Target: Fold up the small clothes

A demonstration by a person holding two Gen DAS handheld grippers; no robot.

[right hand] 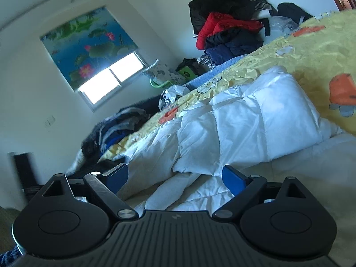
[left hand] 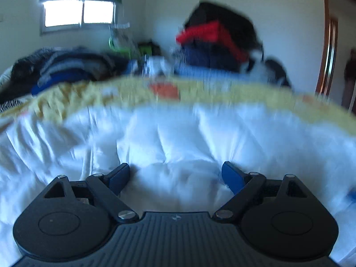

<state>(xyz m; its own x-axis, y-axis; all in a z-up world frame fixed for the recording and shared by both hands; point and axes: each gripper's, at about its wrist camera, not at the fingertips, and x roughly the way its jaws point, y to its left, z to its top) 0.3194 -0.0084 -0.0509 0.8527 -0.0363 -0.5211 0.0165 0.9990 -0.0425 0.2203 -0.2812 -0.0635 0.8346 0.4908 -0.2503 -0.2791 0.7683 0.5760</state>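
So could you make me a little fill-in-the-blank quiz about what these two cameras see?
1. Both grippers, left and right, have jaws that are ____.
2. The quilt in front of them is ____ in colour.
3. The jacket in the pile by the wall is ____.
4. The blind hangs over the ____.

Missing words: open; white; red; window

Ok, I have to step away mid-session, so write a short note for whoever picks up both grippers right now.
Left gripper: open, empty, over the white quilted jacket.
Right gripper: open, empty, low at the jacket's edge.
The jacket lies rumpled on the yellow bedsheet; a fold runs across it, but the left view is blurred, so progress is unclear.
A pile of dark clothes lies further along the bed.
Left: grip the jacket, finish folding.
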